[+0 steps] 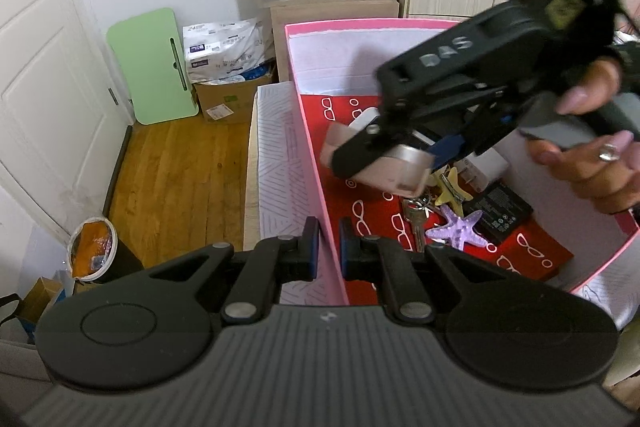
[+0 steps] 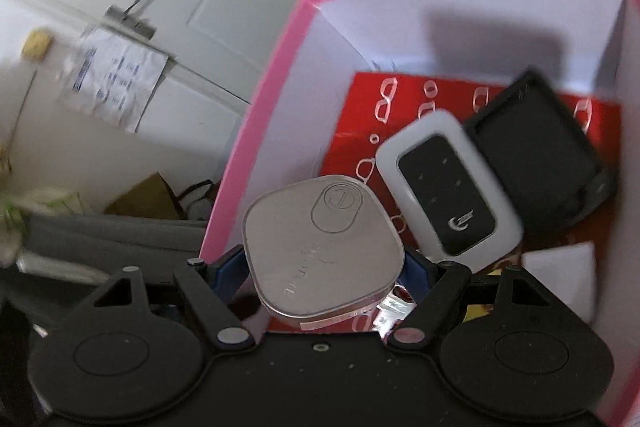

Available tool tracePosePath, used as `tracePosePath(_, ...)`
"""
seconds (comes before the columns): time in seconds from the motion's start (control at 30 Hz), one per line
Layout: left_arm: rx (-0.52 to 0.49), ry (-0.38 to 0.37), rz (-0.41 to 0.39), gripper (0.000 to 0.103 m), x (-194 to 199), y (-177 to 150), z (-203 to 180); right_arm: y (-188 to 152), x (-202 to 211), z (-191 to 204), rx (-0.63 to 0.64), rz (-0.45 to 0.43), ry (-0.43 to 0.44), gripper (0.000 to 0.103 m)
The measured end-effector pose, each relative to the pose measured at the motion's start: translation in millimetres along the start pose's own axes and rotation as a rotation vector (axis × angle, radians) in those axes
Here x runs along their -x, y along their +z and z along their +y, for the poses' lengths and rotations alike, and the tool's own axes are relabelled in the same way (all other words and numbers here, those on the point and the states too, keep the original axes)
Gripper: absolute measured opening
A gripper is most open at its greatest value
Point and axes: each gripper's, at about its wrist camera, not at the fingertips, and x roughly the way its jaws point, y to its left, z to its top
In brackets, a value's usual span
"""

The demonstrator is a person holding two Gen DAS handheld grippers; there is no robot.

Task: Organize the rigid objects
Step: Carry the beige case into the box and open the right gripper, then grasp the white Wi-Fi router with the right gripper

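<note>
Several items already lie in the pink-walled cardboard box (image 1: pixel 308 163); right claw (image 2: pixel 324 267) grips a flat silver tin (image 2: pixel 324 251) above it, left claw (image 1: pixel 329 247) pinches the box wall.

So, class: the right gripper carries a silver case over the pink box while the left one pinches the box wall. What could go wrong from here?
1. The silver case is held only by its edges in the right gripper; it may slip and drop.
2. A drop could strike the white router or black battery below.
3. The left gripper pinches the thin wall of the pink box; a bump might bend it.
</note>
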Motion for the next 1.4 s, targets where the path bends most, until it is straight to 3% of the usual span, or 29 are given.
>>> tracePosePath(0.27,-0.007,0.003,0.003,0.009,0,1,-1,0,3,2,-0.028,-0.004,-0.034,0.086)
tracePosePath(0.4,-0.009,0.003,0.003,0.009,-1,1,0,-18,49,15,0.019,-0.066,0.029,0.086)
tracePosePath(0.57,0.0,0.002,0.001,0.009,-1,0,-1,-60,122,29,0.128,-0.213,0.059,0.086)
tracePosePath(0.73,0.002,0.003,0.001,0.009,-1,0,-1,-98,173,10,0.197,-0.353,-0.065,0.086)
tracePosePath(0.87,-0.005,0.015,0.005,0.009,-1,0,-3,-122,187,-19,0.235,-0.454,-0.304,0.086)
tracePosePath(1.0,-0.017,0.027,0.009,0.009,0,0,-6,-138,177,-49,0.28,-0.468,-0.48,0.086)
tracePosePath(1.17,-0.022,0.033,0.009,0.009,0,0,-7,-139,144,-78,0.273,-0.414,-0.52,0.086)
tracePosePath(1.37,-0.026,0.039,0.014,0.009,-1,1,-9,-124,121,-102,0.163,-0.394,-0.482,0.087)
tracePosePath(1.4,-0.028,0.041,0.014,0.009,-2,1,-10,-122,121,-105,0.145,-0.403,-0.476,0.091)
